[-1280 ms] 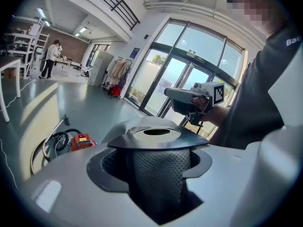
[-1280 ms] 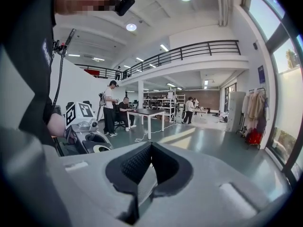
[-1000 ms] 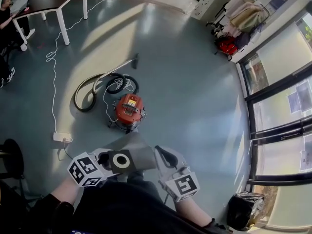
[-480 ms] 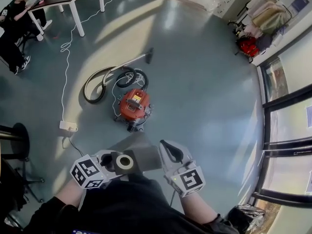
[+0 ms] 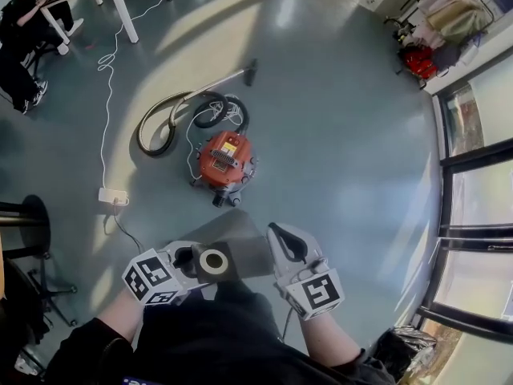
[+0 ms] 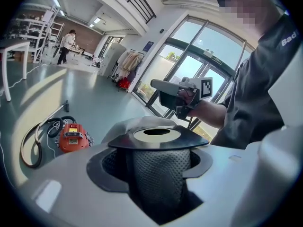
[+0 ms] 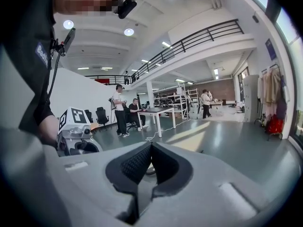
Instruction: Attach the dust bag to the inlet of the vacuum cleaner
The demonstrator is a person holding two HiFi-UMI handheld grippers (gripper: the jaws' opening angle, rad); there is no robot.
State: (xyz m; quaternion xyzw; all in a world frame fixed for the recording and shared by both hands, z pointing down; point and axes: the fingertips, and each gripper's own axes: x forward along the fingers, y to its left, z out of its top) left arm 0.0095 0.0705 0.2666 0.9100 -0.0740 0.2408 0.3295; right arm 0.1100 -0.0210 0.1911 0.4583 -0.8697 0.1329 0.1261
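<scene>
In the head view, the red vacuum cleaner (image 5: 226, 160) stands on the grey floor (image 5: 345, 135), and its hose (image 5: 159, 125) lies in a loop just beyond it, toward the upper left. A white power strip (image 5: 112, 196) lies on the floor at the left of the vacuum cleaner. The dust bag (image 5: 237, 244) is in the air on the person's side of the vacuum cleaner, well apart from it and not attached. The left gripper (image 5: 200, 261) holds the bag at its dark collar with the pale ring. The right gripper (image 5: 282, 242) is beside the bag, also on the near side of the vacuum cleaner. In the left gripper view, the jaws stand fairly wide and are closed on the collar of the dust bag, with the grey bag hanging beyond it. The vacuum cleaner is seen low at the left, far from the collar. In the right gripper view, the jaws are pressed together and nothing is between them. This view does not show the vacuum cleaner, only a white table (image 7: 157, 111) with people near it.
</scene>
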